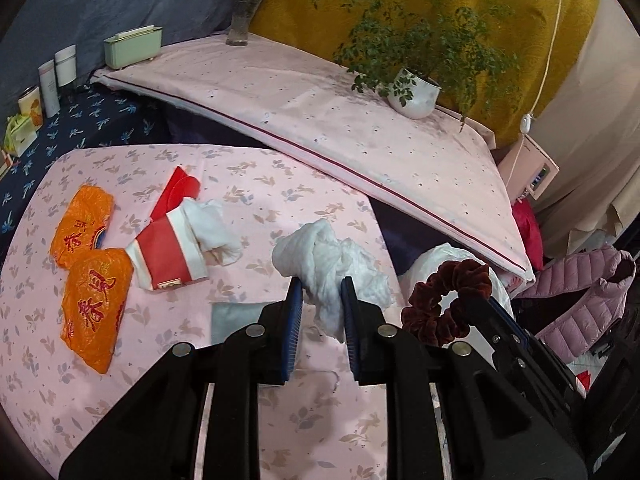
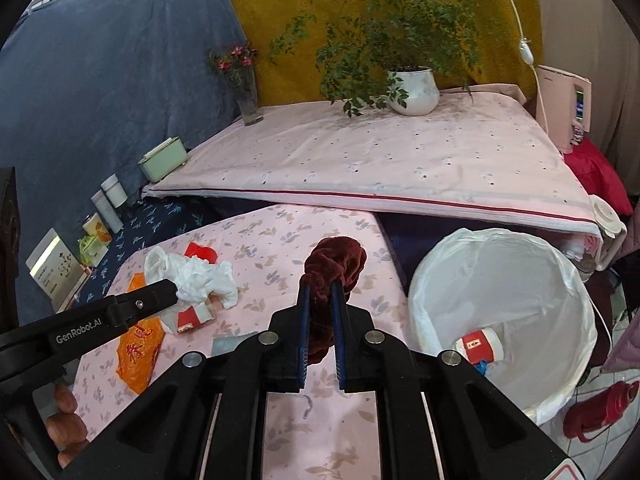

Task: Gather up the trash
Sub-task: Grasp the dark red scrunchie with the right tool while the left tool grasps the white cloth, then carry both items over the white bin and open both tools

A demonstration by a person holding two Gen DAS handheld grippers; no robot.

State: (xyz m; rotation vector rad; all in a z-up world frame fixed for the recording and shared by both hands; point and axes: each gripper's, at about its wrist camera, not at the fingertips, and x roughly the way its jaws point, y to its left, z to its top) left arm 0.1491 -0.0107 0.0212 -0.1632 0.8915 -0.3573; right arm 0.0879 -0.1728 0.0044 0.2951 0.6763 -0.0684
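L tool (image 1: 322, 308) tilted down gripping tissue wad (image 1: 332, 260), R tool (image 2: 320, 300) clamping scrunchie (image 2: 334, 264)

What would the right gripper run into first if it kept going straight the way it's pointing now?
Probably the pink floral tablecloth. The right gripper, shut on a maroon scrunchie, points down and forward over the table's far part, left of the white-lined trash bin. Depth is unclear, so it might pass the edge instead.

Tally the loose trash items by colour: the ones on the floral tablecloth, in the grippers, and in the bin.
Orange wrappers: 2
Red-and-white cartons: 2, with one on the cloth and one in the lined bin
White tissue wads: 2, with one in the left gripper and one on the cloth
Maroon scrunchie: 1, in the right gripper
Total: 7
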